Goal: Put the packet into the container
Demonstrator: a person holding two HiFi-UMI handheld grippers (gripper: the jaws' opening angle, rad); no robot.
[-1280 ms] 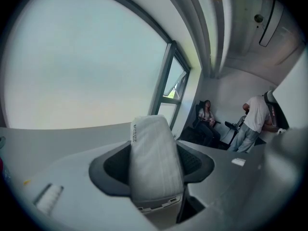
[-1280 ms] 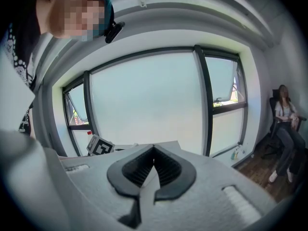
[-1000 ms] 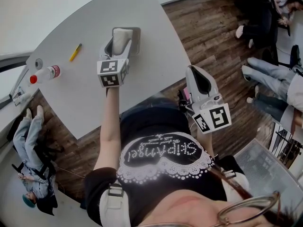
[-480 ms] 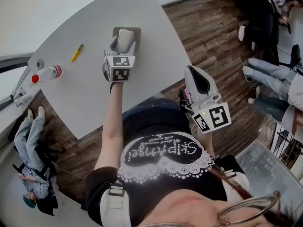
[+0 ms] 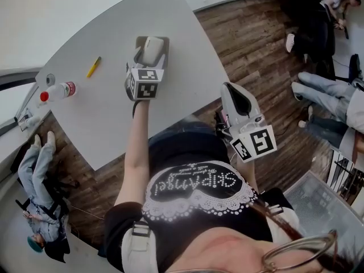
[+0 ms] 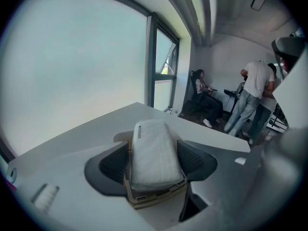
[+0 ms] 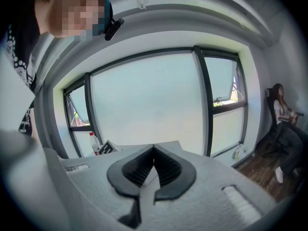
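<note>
The white packet (image 6: pixel 153 153) lies lengthwise on the small tan container (image 6: pixel 149 196), which stands on the grey table (image 5: pixel 102 118) near its far edge. My left gripper (image 6: pixel 154 161) straddles both. Its jaws have just been opening, and its dark pads (image 6: pixel 113 165) stand on either side of the packet without pressing it. From the head view the packet (image 5: pixel 151 50) sits in the container (image 5: pixel 165 42) just beyond the left gripper (image 5: pixel 149 59). My right gripper (image 7: pixel 154 165) is shut with nothing in it, held off the table's near edge (image 5: pixel 236 95).
A plastic bottle with a red cap (image 5: pixel 57 90) and a yellow pen (image 5: pixel 92 67) lie at the table's left. Seated people's legs (image 5: pixel 324 90) are on the wooden floor at the right, and another person (image 5: pixel 34 164) is at the lower left.
The left gripper came down over the container with the packet, which went from tilted up to lying flat on it. Its jaws opened wider. The right gripper stayed put.
</note>
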